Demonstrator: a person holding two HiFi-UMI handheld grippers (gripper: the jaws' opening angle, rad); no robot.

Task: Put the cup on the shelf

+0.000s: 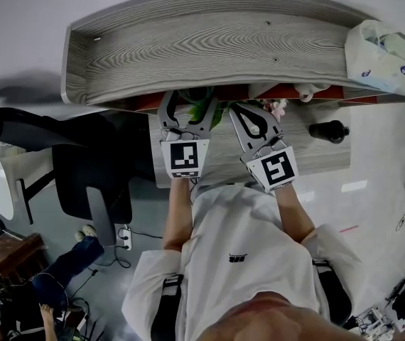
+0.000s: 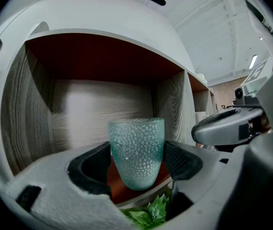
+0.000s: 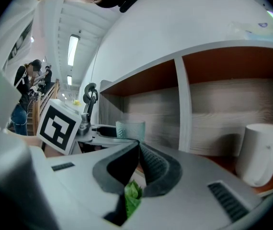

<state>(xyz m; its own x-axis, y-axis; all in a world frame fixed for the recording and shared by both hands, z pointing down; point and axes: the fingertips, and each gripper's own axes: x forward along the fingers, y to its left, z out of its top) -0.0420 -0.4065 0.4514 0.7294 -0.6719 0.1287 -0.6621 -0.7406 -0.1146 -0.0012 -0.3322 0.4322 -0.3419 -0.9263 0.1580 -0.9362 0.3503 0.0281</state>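
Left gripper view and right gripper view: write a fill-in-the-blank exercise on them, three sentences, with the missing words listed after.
1. The cup sits ____ between the jaws of the left gripper.
2. The right gripper has its jaws together and holds ____.
3. In the right gripper view, the white container stands to the ____ of the shelf divider.

Missing words: upright; nothing; right.
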